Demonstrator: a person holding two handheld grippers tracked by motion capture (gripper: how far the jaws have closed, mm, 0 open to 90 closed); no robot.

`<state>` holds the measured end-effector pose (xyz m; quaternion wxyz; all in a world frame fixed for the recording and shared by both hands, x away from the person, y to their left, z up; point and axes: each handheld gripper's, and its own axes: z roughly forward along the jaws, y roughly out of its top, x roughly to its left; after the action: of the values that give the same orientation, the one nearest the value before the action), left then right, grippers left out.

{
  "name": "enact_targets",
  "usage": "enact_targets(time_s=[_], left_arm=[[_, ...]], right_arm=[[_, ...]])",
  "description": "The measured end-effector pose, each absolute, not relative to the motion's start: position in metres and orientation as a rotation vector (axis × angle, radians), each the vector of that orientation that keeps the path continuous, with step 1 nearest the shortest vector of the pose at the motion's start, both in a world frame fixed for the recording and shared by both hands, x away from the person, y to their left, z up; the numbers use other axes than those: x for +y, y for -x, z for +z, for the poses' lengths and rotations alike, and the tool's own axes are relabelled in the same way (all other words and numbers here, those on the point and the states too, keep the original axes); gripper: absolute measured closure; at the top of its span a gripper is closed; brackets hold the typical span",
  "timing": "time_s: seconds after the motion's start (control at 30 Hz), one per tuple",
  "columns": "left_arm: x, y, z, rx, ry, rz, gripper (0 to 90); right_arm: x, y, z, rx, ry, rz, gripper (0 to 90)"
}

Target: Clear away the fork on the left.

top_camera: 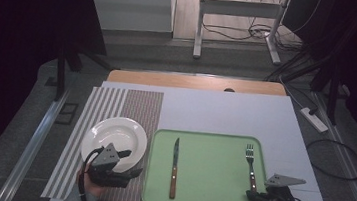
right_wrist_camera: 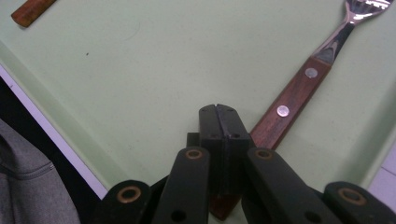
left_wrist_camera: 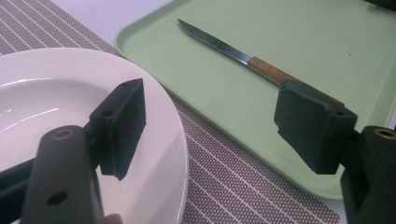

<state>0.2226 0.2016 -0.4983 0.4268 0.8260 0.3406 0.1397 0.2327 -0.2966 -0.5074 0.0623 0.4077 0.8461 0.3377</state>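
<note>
At the left, the left gripper (top_camera: 131, 168) hangs with its jaws wide apart over the near rim of the white plate (top_camera: 112, 136), which sits on the striped placemat (top_camera: 138, 109); one pad is above the plate, the other toward the green tray (top_camera: 208, 184), gripping nothing. On the tray the knife (top_camera: 174, 168) lies untouched, blade pointing away. Farther right, the right gripper (right_wrist_camera: 223, 122) is pressed fully shut above the butt of the fork (right_wrist_camera: 289, 105), apparently beside the wooden handle rather than around it. I'd say the cutlery pickup is only starting; next those jaws must part and straddle the handle. The handle's end is hidden beneath them.
</note>
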Motion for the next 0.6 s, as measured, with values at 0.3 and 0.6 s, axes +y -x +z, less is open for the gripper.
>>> enact_targets(time_s=[0.3,0.6], left_arm=[[0.201,-0.222,-0.498,0.828,-2.057,0.337,25.5],[0.202,-0.22,-0.497,0.828,-2.045,0.335,24.6]], right_arm=[[-0.293,-0.24,-0.498,2.486,-1.159,1.197,89.6],[-0.286,-0.243,-0.495,2.403,-1.068,1.301,72.2]])
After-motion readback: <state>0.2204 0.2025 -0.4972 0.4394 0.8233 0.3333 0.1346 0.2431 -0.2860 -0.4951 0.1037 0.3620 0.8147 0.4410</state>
